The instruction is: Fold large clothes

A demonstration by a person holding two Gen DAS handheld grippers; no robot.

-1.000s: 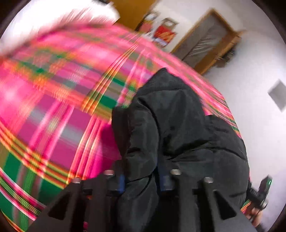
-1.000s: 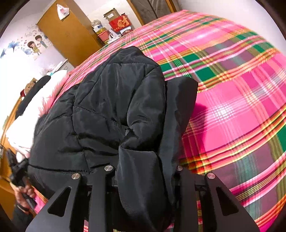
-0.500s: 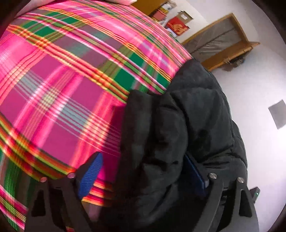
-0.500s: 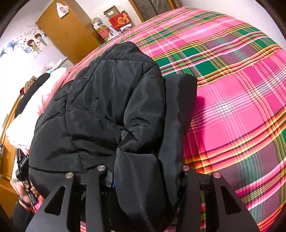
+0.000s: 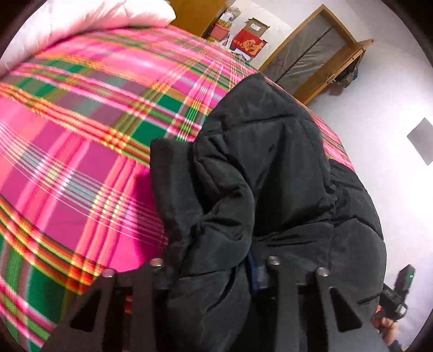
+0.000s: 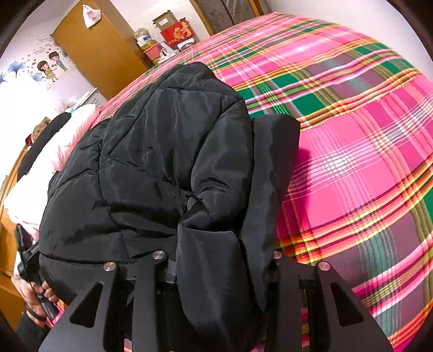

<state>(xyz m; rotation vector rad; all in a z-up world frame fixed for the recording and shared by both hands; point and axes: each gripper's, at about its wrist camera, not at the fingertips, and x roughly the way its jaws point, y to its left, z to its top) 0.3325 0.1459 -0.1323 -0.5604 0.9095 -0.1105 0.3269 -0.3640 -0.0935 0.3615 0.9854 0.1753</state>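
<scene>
Under everything lies the bed, spread with a plaid sheet (image 5: 81,168) in hot pink crossed by green, yellow and red bands; it fills most of what both my cameras see. On it lies the black quilted puffer jacket (image 6: 162,168), bunched into a thick mound with one padded fold doubled over towards me, its flat dark hem band showing along one side. The jacket sits on the near part of the bed, running away from me towards the far edge. A pale pink duvet (image 5: 89,19) is heaped at the head end. Past the bed stand a brown wooden wardrobe (image 6: 100,51) and a wood-framed door (image 5: 316,51), with a red cardboard box (image 6: 177,32) among clutter by the wall. My left gripper (image 5: 211,268) has just been closing, and its jaws now pinch a puffy roll of the jacket, a sliver of blue pad showing against the cloth. My right gripper (image 6: 216,260) has also been closing a little, clamped on the folded edge beside the hem band. In the corner of the right view my left hand (image 6: 38,295) shows on its handle.
</scene>
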